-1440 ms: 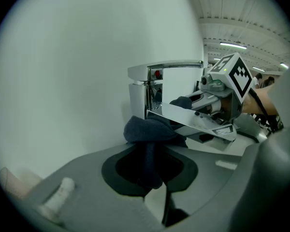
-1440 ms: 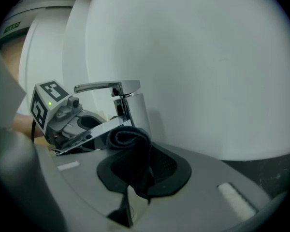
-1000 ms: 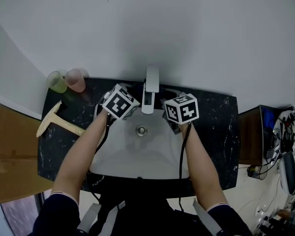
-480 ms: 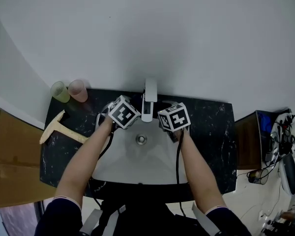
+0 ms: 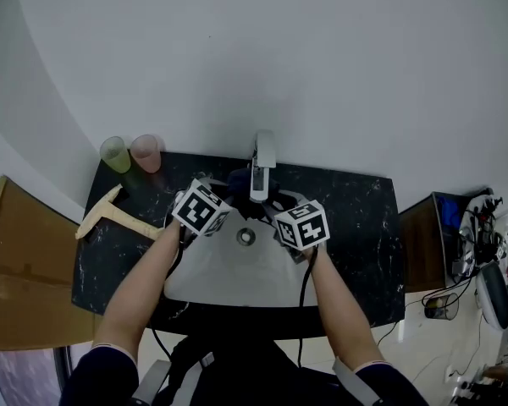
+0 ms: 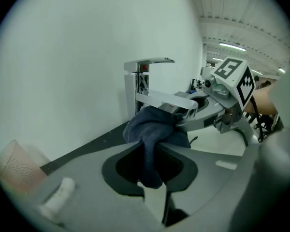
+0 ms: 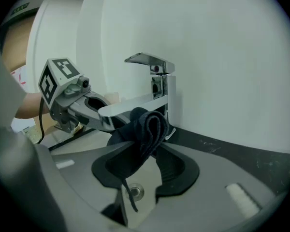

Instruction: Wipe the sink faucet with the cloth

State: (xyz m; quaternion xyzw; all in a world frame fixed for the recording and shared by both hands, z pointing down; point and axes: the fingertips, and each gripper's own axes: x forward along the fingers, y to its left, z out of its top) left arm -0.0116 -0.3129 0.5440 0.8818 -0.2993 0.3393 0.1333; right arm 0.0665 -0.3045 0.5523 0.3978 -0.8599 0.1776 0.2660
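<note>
The chrome faucet (image 5: 261,166) stands at the back of the white sink (image 5: 229,269). A dark blue cloth (image 6: 152,129) is bunched under and round its spout (image 7: 135,105). My left gripper (image 6: 152,146) is shut on one end of the cloth, which hangs down between its tips. My right gripper (image 7: 145,137) faces it from the other side. Its jaws have just been opening, and a fold of the cloth (image 7: 147,124) still lies between them without being pinched. In the head view both grippers (image 5: 223,194) (image 5: 281,203) sit just in front of the spout, over the basin.
A green cup (image 5: 114,153) and a pink cup (image 5: 146,151) stand at the back left of the black marble counter (image 5: 356,227). A wooden T-shaped tool (image 5: 110,214) lies left of the sink. The wall rises close behind the faucet. The drain (image 7: 134,192) is below the cloth.
Both grippers have drawn back from beside the faucet toward the basin's front. The dark cloth now shows by the spout in the head view.
</note>
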